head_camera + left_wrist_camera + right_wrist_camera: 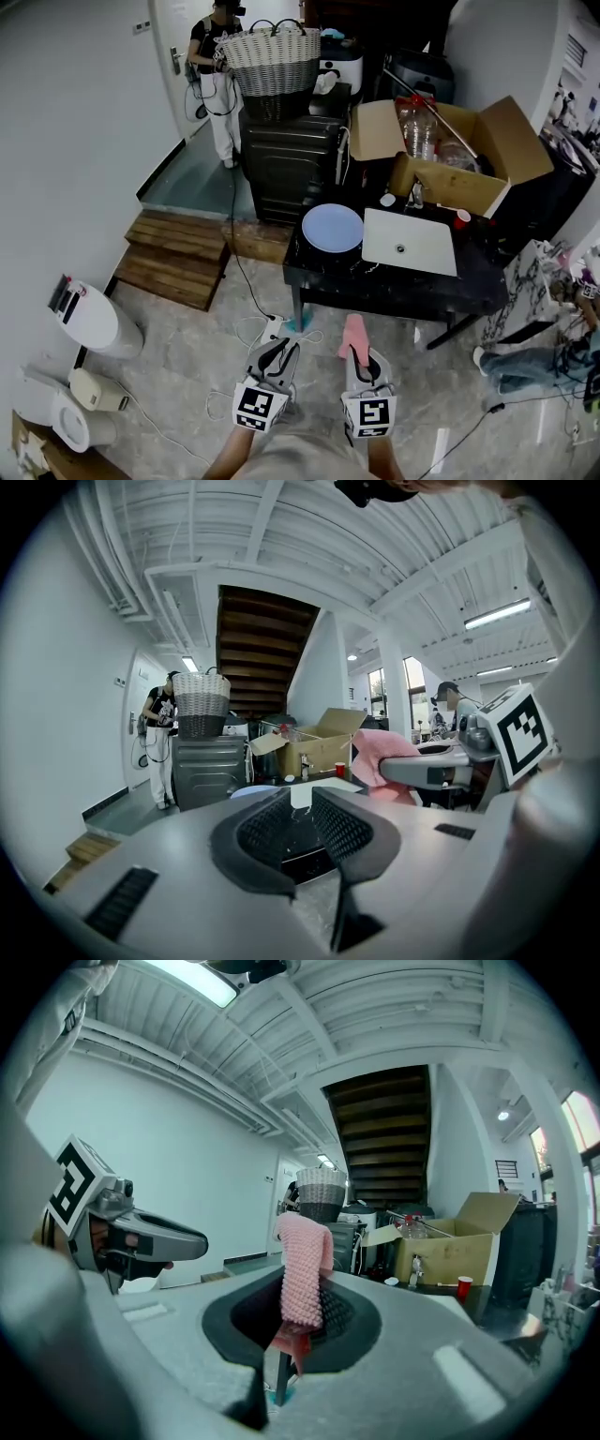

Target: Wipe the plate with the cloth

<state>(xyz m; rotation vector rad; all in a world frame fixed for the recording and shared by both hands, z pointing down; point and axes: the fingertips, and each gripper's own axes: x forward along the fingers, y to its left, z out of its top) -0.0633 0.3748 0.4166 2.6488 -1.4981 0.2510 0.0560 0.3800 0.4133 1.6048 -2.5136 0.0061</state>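
Approach step, looks like: pink knitted cloth (pixel 305 1269) is pinched in the right gripper (pixel 302 1321), left gripper (pixel 298 822) is held spread, empty. Pale blue round plate (pixel 332 228) is sat well ahead; cloth needs to be carried forward onto it.

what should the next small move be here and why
Probably carry the right gripper forward toward the plate: its jaws are shut on the pink cloth, but it hangs well short of the table the plate lies on. The left gripper is open and empty.
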